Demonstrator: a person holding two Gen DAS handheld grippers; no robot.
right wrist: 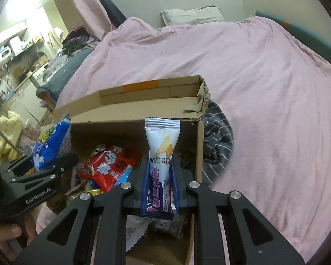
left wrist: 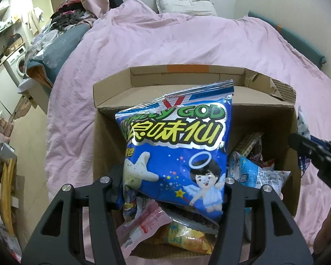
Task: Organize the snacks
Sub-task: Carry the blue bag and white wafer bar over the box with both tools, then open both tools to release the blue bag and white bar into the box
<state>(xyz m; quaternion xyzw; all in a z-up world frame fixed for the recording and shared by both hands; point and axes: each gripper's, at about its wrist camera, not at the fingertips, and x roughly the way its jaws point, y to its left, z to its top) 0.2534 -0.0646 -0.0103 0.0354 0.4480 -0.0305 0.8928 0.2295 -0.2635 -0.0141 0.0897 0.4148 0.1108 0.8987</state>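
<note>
Both grippers hold snack packets over the open cardboard box point(left wrist: 112, 101).

Nearest the box's front edge, the left gripper point(left wrist: 173, 190) is clamped on the lower part of a blue puffed-snack bag point(left wrist: 176, 145), which stands upright above the packets already inside; the right gripper point(right wrist: 158, 190) pinches a slim white wafer packet point(right wrist: 162, 141) over the box's right side, above a red packet point(right wrist: 108, 165). Beyond the box lie the pink duvet point(right wrist: 264, 70) and a striped grey cloth point(right wrist: 218, 137). The blue bag is large and air-filled: released high, I judge it could slide off the heap or tip over the box wall.
</note>
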